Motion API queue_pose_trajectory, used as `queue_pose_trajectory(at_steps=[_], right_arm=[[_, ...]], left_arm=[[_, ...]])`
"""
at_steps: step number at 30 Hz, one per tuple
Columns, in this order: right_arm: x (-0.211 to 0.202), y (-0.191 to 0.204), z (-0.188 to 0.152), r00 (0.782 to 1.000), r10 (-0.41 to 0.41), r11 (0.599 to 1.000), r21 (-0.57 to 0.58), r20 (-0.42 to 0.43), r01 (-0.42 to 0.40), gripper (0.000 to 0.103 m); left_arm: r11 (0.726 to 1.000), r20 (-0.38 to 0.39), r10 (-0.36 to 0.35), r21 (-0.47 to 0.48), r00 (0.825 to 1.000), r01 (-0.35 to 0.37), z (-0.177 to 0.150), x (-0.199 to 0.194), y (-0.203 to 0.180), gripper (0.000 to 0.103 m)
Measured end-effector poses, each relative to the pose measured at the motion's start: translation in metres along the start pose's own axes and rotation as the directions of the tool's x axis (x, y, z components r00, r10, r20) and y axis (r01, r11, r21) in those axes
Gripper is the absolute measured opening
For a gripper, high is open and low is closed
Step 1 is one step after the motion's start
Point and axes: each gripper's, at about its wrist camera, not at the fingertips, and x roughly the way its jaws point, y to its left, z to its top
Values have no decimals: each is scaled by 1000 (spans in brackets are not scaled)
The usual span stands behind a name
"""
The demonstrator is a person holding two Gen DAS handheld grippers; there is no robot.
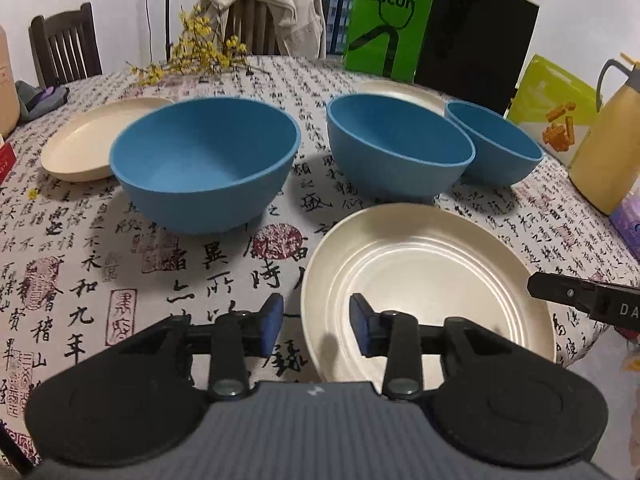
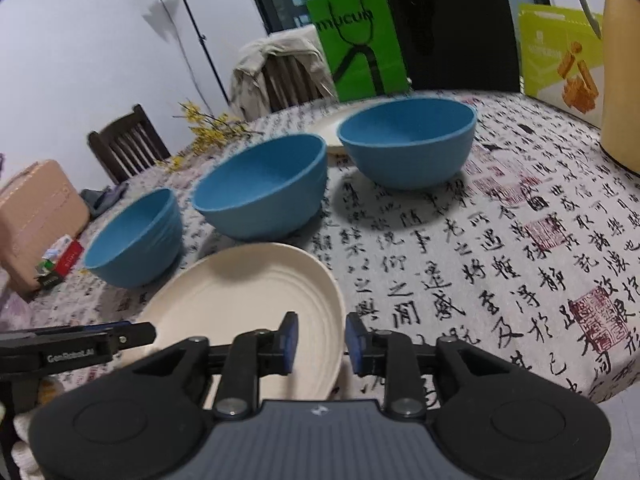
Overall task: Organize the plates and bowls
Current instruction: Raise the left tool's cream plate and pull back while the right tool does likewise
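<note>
Three blue bowls stand in a row on the table: left (image 1: 204, 160) (image 2: 134, 240), middle (image 1: 396, 146) (image 2: 260, 188) and right (image 1: 496, 142) (image 2: 408, 142). A cream plate (image 1: 424, 292) (image 2: 244, 304) lies near the front edge. A second cream plate (image 1: 80, 140) lies at the far left. A third (image 1: 400, 90) (image 2: 334, 130) lies behind the bowls. My left gripper (image 1: 316, 326) is open, its jaws either side of the near plate's left rim. My right gripper (image 2: 322, 340) is open, its jaws either side of the same plate's right rim.
A yellow thermos jug (image 1: 604, 136) (image 2: 620, 72), a green bag (image 1: 386, 24) (image 2: 360, 44), a black bag (image 1: 476, 36) and a green box (image 1: 552, 108) stand at the back right. Yellow flowers (image 1: 196, 48) lie at the back. Chairs (image 1: 66, 44) stand behind the table.
</note>
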Motion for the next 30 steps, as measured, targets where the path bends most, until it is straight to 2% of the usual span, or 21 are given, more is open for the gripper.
queue_pose_trajectory(at_steps=[1, 3, 5, 7, 9, 11, 12, 16, 17, 20, 24, 30], right_arm=[[-2, 1, -1, 1000, 11, 1000, -2, 7, -11, 30], [-8, 4, -2, 999, 24, 1000, -14, 27, -24, 41], [-14, 9, -6, 998, 19, 999, -34, 58, -17, 48], [-22, 15, -11, 996, 19, 997, -70, 87, -13, 55], [-31, 19, -16, 993, 28, 995, -99, 112, -17, 68], [-40, 24, -21, 989, 44, 992, -120, 140, -28, 79], [-44, 25, -23, 987, 49, 991, -127, 154, -29, 85], [-59, 31, -34, 976, 60, 987, -157, 209, -27, 98], [-62, 32, -36, 974, 67, 986, -162, 215, -32, 103], [-71, 35, -44, 970, 88, 983, -179, 229, -47, 103], [-82, 37, -57, 963, 103, 981, -183, 249, -57, 103], [-97, 36, -72, 950, 129, 979, -188, 284, -77, 103]], left_arm=[[1000, 9, -2, 0, 1000, 2, -1, -2, 0, 39], [1000, 36, -14, 1, 999, 14, -4, -10, 2, 45], [1000, 64, -12, 2, 998, 12, -9, -17, 3, 55], [1000, 101, -12, 8, 995, 12, -14, -26, 4, 57], [1000, 144, -15, 9, 989, 14, -20, -37, 5, 64], [1000, 199, -16, 2, 980, 16, -26, -49, 7, 80], [1000, 223, -15, 4, 975, 15, -30, -55, 8, 83], [1000, 303, -23, 19, 953, 18, -44, -76, 11, 99], [1000, 323, -24, 19, 946, 19, -47, -80, 12, 99], [1000, 381, -18, 23, 924, 10, -57, -95, 19, 103], [999, 439, -3, 38, 898, -15, -71, -112, 25, 103], [1000, 453, -7, 27, 892, -6, -88, -122, 37, 103]])
